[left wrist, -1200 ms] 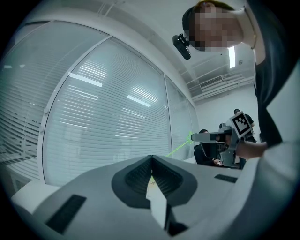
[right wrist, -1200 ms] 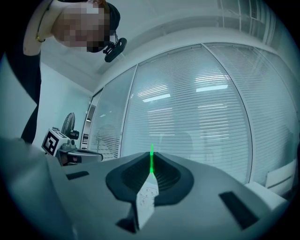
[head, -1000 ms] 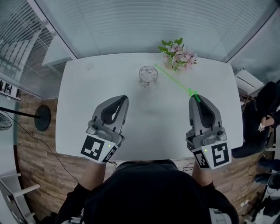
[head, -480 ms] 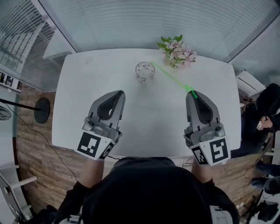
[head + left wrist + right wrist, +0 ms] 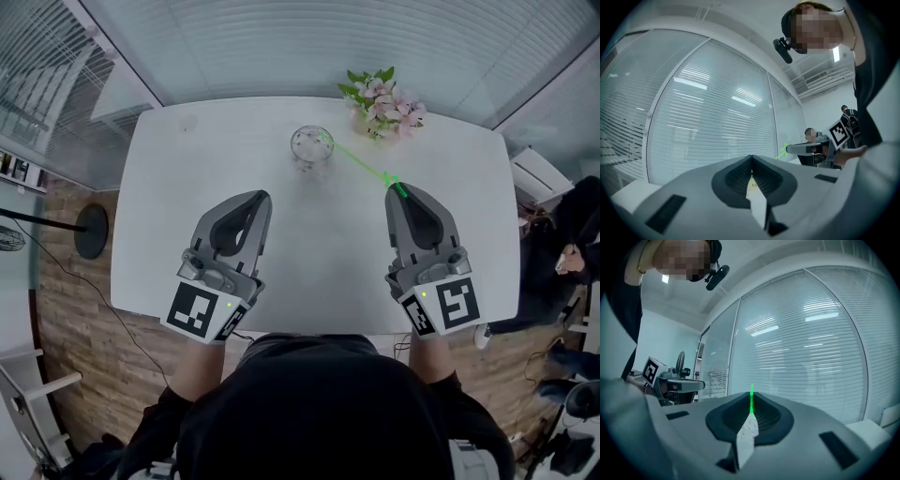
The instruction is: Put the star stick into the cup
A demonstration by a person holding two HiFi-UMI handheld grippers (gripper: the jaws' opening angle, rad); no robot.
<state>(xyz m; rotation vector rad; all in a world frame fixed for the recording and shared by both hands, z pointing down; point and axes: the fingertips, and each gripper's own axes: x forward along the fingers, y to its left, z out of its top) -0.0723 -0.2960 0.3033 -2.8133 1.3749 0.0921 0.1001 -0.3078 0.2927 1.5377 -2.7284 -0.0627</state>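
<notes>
Right tongs [image 5: 397, 190]: pressed together, pinching the star stick [image 5: 361, 161]. The right gripper view shows the green shaft coming straight out of the closed tip [image 5: 751, 401], so the grip is centred and in line. The pinch looks to be at the star end. That leaves the long plain shaft free as the leading end, which is the sensible way to feed a cup.

The stick runs from the tongs up and left to the cup [image 5: 311, 150]. Its far tip is at the rim on the near right side. Can't tell from overhead whether it's inside or just above the rim.

The cup is clear glass, upright, at the far middle of the surface [image 5: 187, 234]. The flowers [image 5: 384, 103] sit to its right, close to the stick's line but apart from it.

Left tongs [image 5: 258, 197]: pressed together with nothing between them, confirmed in the left gripper view [image 5: 751, 159]. They're parked over the near left of the surface, well apart from the cup. My guess is they're kept out of the way, since the cup looks stable enough without bracing.

My read is that it's late in the approach. The next move needs the tip over the rim, then release.
</notes>
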